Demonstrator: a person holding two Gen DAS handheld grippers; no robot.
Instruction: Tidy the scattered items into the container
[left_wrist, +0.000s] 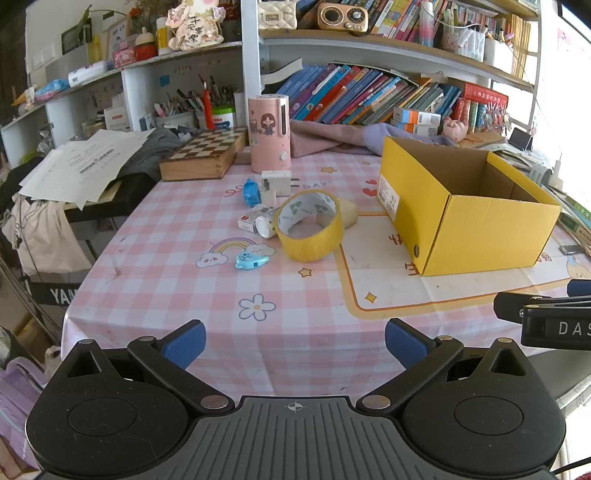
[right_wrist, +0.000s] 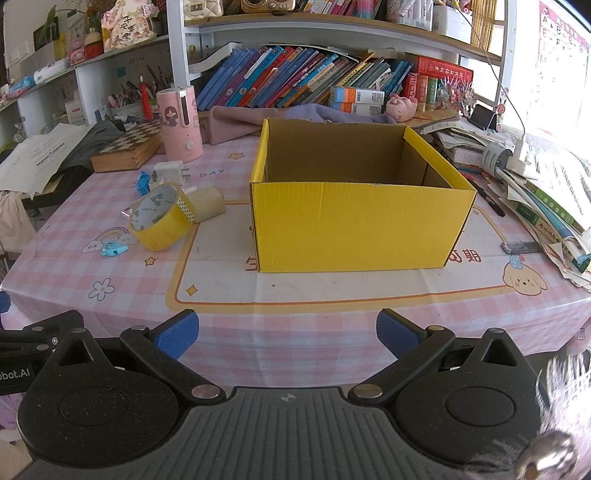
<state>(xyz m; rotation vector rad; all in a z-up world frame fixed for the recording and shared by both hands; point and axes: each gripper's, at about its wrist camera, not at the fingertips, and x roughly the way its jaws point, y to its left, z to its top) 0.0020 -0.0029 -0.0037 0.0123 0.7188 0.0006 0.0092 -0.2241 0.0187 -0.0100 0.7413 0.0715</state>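
An open yellow cardboard box (left_wrist: 476, 221) stands on the pink checked tablecloth; it also shows in the right wrist view (right_wrist: 354, 225), and no item shows inside it. Left of it lie a yellow tape roll (left_wrist: 310, 227) (right_wrist: 160, 218), a beige block (left_wrist: 345, 216) (right_wrist: 208, 203), a small white bottle (left_wrist: 266, 224), a white charger plug (left_wrist: 275, 182) (right_wrist: 168, 171), a blue wrapped item (left_wrist: 251, 192) (right_wrist: 142, 182) and a light-blue fish-shaped gadget (left_wrist: 251, 260) (right_wrist: 114, 249). My left gripper (left_wrist: 294, 341) and right gripper (right_wrist: 287, 332) are open and empty, near the table's front edge.
A pink humidifier (left_wrist: 267, 133) and a wooden chess box (left_wrist: 205, 155) stand behind the items. Bookshelves line the back. Stacks of papers and books (right_wrist: 546, 206) crowd the right side. A small dark object (right_wrist: 521, 246) lies right of the box.
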